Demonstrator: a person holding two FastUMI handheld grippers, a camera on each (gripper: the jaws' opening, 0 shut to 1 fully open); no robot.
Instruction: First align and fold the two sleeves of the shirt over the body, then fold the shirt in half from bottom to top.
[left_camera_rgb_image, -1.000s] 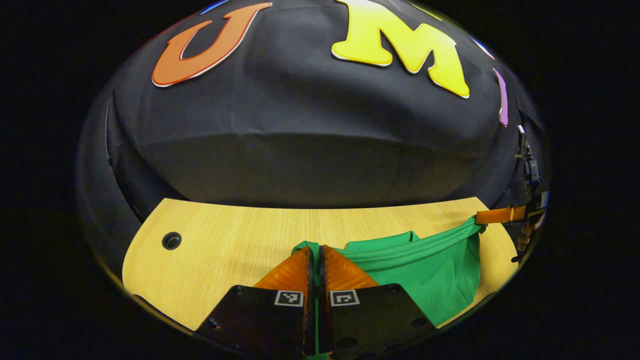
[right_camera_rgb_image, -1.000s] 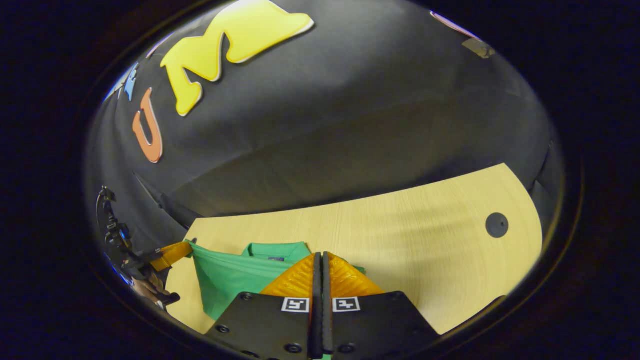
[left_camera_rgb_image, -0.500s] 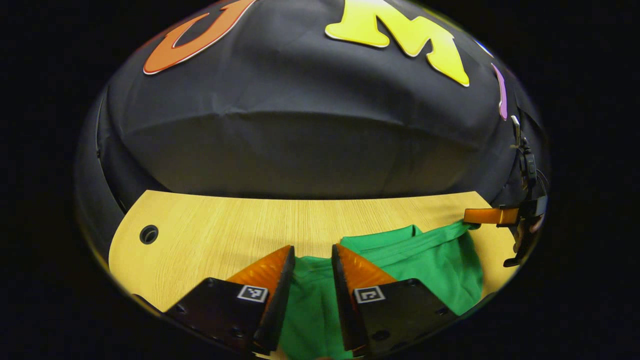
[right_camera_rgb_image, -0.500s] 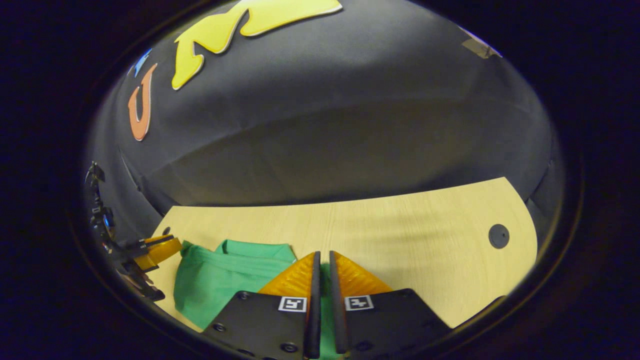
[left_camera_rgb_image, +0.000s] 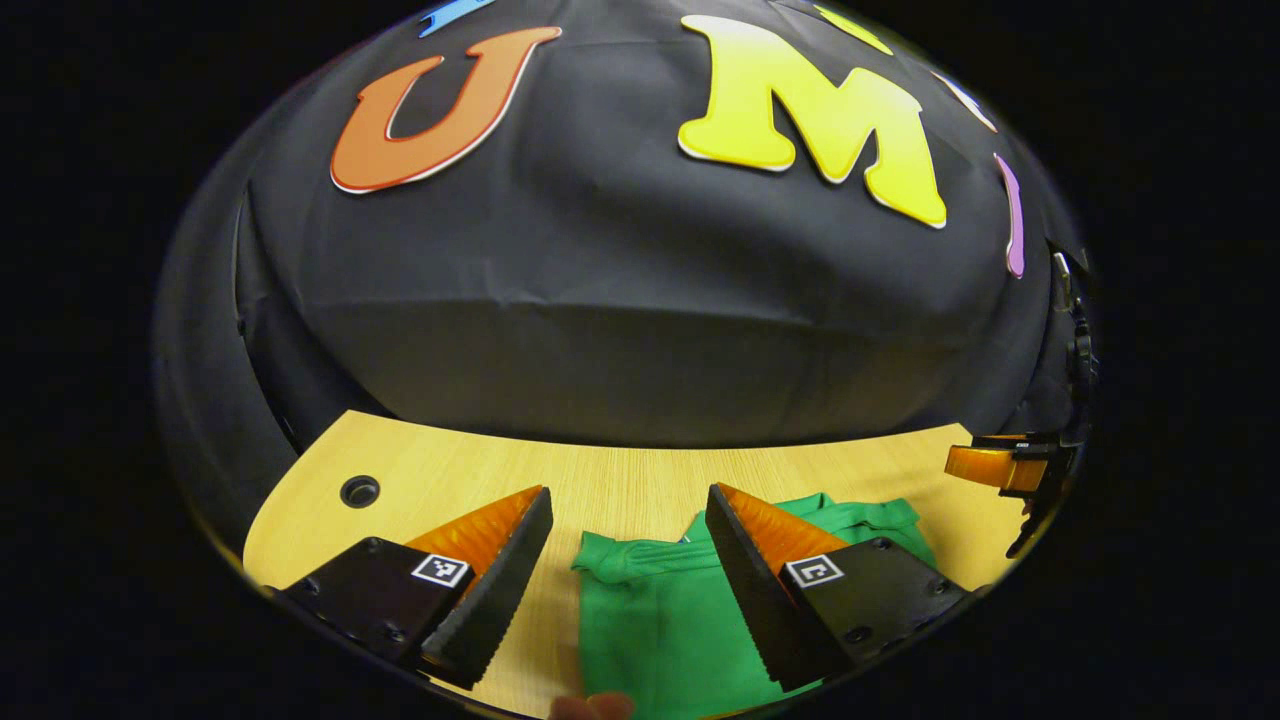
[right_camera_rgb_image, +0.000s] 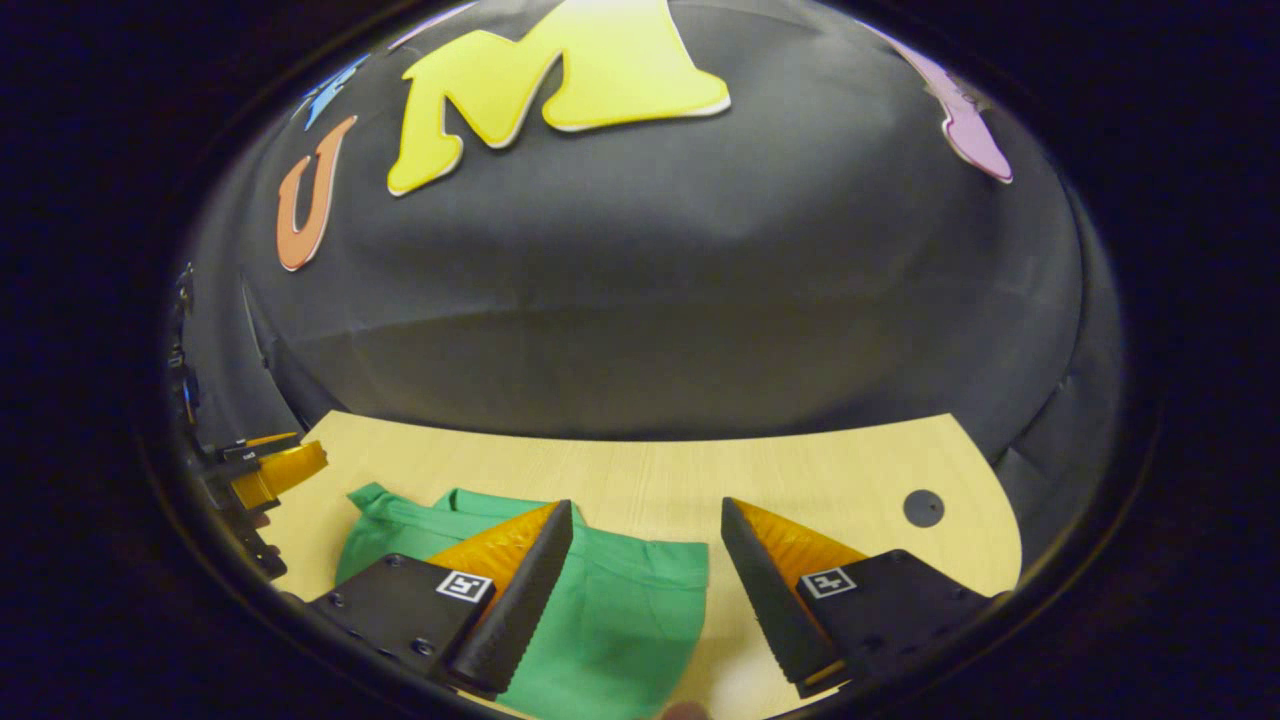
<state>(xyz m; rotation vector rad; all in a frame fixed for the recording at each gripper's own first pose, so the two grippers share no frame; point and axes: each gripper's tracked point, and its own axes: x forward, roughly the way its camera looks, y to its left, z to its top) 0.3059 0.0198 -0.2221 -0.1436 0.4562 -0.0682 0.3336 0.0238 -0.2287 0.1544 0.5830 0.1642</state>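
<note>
While both tools hung above the table:
Left gripper: fingers spread wide, holding nothing, clear of the cloth
Right gripper: fingers spread wide, holding nothing
Shirt: green, folded, flat on the wooden table beneath both grippers

Both cameras sat low and close above the wooden table, looking forward toward the booth's black cloth wall. Both views shared the green shirt lying on the table's near edge.
</note>
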